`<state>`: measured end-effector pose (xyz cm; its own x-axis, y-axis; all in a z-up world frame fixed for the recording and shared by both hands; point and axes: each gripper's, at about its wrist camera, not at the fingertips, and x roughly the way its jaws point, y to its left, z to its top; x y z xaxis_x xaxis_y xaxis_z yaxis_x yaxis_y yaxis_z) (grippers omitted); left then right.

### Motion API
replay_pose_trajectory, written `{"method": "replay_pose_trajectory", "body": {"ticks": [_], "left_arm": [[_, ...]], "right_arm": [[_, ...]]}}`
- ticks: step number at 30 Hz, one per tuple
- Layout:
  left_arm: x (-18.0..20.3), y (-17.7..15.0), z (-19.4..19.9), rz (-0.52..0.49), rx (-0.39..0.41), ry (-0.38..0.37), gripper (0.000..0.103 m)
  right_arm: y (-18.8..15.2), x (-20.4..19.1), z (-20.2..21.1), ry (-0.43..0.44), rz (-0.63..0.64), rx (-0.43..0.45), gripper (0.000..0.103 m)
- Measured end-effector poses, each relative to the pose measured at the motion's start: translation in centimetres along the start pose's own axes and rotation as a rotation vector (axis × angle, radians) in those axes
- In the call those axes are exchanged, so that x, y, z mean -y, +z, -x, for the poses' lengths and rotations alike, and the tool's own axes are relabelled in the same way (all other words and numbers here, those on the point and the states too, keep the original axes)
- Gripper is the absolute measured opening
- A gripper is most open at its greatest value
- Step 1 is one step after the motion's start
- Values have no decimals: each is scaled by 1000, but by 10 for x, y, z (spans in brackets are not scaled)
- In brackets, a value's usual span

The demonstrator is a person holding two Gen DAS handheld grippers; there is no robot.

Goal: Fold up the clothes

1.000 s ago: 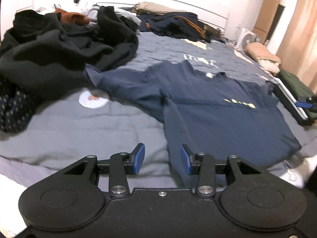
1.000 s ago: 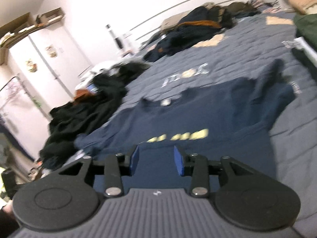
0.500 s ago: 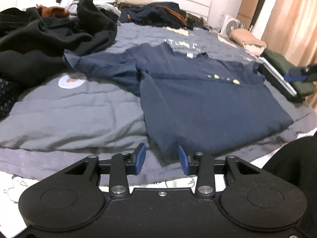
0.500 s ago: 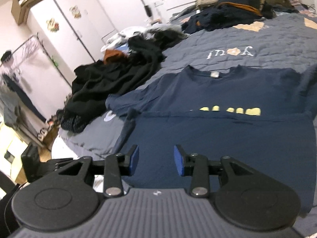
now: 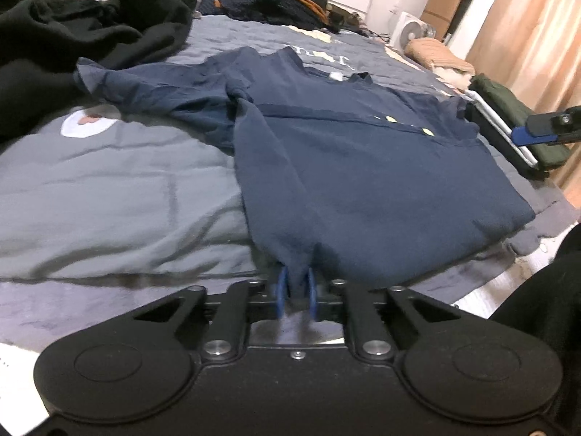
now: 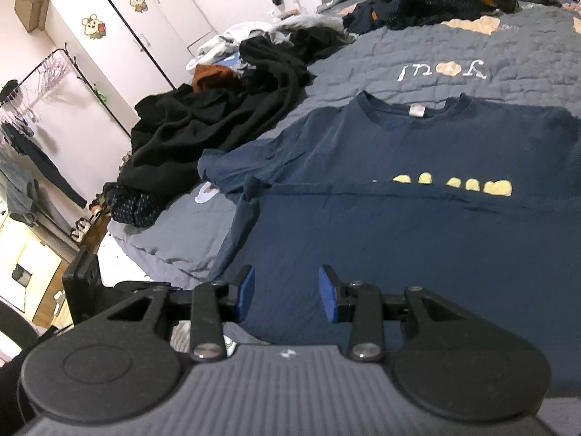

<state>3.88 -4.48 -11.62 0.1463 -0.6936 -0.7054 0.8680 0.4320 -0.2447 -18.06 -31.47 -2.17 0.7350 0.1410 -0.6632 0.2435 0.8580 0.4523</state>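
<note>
The shirt is spread on the bed, and its near corner at bottom centre of the left view is pinched between the closed pads of the left gripper, the body running away toward the collar at upper centre. The right gripper is held half open and empty over the folded hem at lower centre of its view, so the left is judged nearer. The shirt's right side is cut off there, and the left sleeve is bunched and blurred.

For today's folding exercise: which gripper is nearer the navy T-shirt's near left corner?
Left. The left gripper has its jaws shut on that corner of the navy T-shirt; the right gripper hovers open above the shirt's body.
</note>
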Motion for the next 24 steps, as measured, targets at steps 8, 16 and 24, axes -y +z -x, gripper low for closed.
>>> {"method": "replay_pose_trajectory", "body": {"ticks": [8, 16, 24], "left_arm": [[-25, 10, 26, -48, -31, -98, 2], [-58, 3, 20, 65, -127, -40, 2], [-38, 32, 19, 318, 101, -271, 4]], "right_arm": [[-5, 15, -16, -12, -38, -32, 38], [-9, 31, -17, -29, -59, -35, 38], [-17, 52, -23, -52, -97, -12, 38]]}}
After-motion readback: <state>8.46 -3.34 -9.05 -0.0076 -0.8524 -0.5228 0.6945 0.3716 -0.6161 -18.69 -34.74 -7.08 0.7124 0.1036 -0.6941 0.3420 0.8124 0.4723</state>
